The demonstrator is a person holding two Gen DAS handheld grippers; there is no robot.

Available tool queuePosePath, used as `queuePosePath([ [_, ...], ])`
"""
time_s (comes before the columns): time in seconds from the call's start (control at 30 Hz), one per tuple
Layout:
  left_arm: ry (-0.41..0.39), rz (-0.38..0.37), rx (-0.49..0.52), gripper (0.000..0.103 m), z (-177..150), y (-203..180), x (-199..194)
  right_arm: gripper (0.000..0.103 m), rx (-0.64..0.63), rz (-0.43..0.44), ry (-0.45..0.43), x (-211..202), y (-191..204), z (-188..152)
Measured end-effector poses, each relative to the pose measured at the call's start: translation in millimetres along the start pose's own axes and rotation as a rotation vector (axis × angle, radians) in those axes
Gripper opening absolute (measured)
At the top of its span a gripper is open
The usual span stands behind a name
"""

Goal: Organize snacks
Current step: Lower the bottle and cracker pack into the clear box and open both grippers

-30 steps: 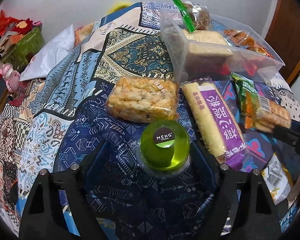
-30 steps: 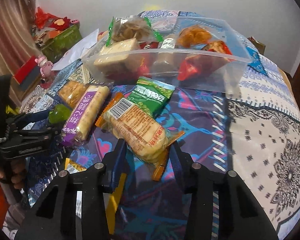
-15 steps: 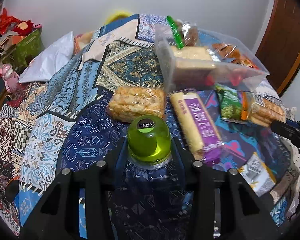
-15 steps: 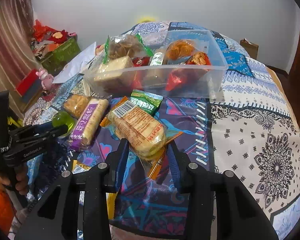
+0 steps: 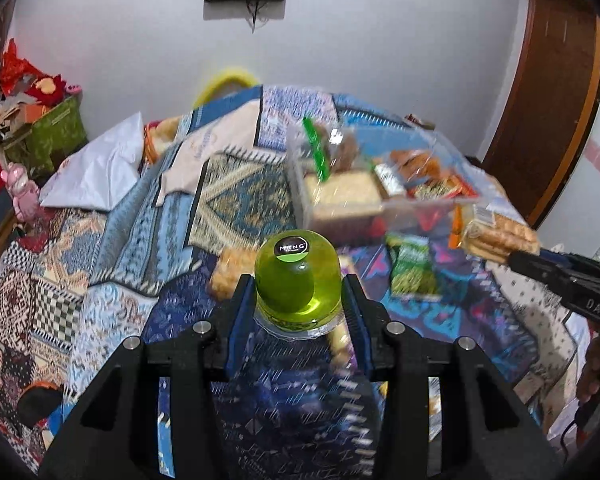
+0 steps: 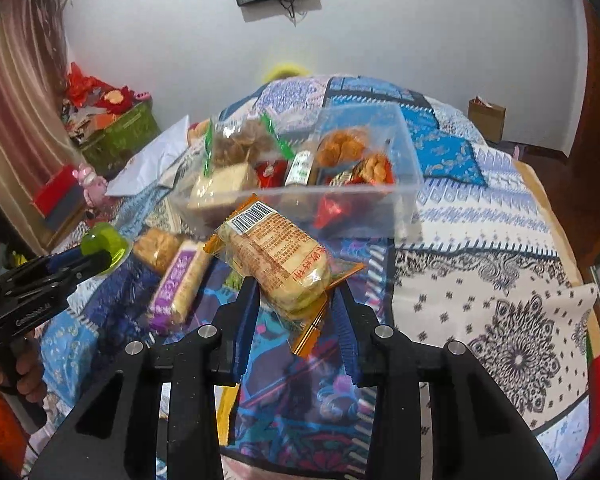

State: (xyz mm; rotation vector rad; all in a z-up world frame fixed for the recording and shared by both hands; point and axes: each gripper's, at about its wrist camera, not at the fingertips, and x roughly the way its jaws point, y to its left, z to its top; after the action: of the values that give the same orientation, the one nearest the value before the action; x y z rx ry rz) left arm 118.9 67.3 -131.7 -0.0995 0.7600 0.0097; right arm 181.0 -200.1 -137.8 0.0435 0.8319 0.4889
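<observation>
L gripper [image 5: 300, 300] fingers clamp round green jelly cup [image 5: 298, 280]; R gripper [image 6: 296, 300] pinches cracker pack [image 6: 278, 256] by its end. Either could slip en route to bin [image 6: 403, 196].

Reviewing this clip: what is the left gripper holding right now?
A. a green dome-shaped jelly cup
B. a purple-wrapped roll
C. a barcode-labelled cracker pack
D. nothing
A: the left gripper has its blue pads pressed on both sides of the green jelly cup, lifted off the patterned bedspread.
</observation>
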Motion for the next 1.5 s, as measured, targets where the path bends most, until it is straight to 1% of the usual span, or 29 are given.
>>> queuePosePath([
  [0.23, -0.056, -0.037, 0.015, 0.043, 28.5, -15.2, 1.9, 0.034, 0.002, 0.001, -0.057, -3.9, -2.0, 21.6],
  [0.53, -0.066, -0.089, 0.032, 0.043, 56.2, -41.3, 29.9, 0.034, 0.01, -0.013, -0.087, 11.6, -13.2, 46.3],
  [0.77, -0.045, -0.128, 0.067, 0.043, 67.7, -65.7, 60.2, 0.034, -0.004, -0.014, -0.058, 35.6, -24.2, 59.2],
  [0.97, -0.014, -0.136, 0.089, 0.043, 75.4, -84.1, 90.2, 0.034, -0.027, -0.025, -0.024, 55.1, -29.0, 60.4],
  [1.1, 0.006, -0.15, 0.089, 0.043, 80.4, -90.5, 105.1, 0.034, -0.036, -0.029, -0.009, 61.4, -33.5, 62.4],
  [1.3, 0.027, -0.147, 0.102, 0.043, 83.1, -99.4, 122.1, 0.036, -0.042, -0.051, 0.006, 64.4, -40.0, 64.2],
  [1.37, 0.042, -0.144, 0.104, 0.043, 83.3, -102.5, 128.7, 0.038, -0.043, -0.062, 0.007, 62.9, -42.0, 63.4],
  [1.4, 0.055, -0.143, 0.103, 0.043, 82.8, -103.4, 132.5, 0.045, -0.043, -0.066, 0.009, 62.2, -42.7, 63.6],
  [1.43, 0.072, -0.143, 0.1, 0.043, 82.4, -104.5, 136.5, 0.056, -0.041, -0.073, 0.007, 59.8, -43.2, 63.2],
  [1.5, 0.107, -0.151, 0.076, 0.044, 80.0, -103.7, 143.5, 0.061, -0.035, -0.071, -0.008, 55.4, -44.7, 63.5],
])
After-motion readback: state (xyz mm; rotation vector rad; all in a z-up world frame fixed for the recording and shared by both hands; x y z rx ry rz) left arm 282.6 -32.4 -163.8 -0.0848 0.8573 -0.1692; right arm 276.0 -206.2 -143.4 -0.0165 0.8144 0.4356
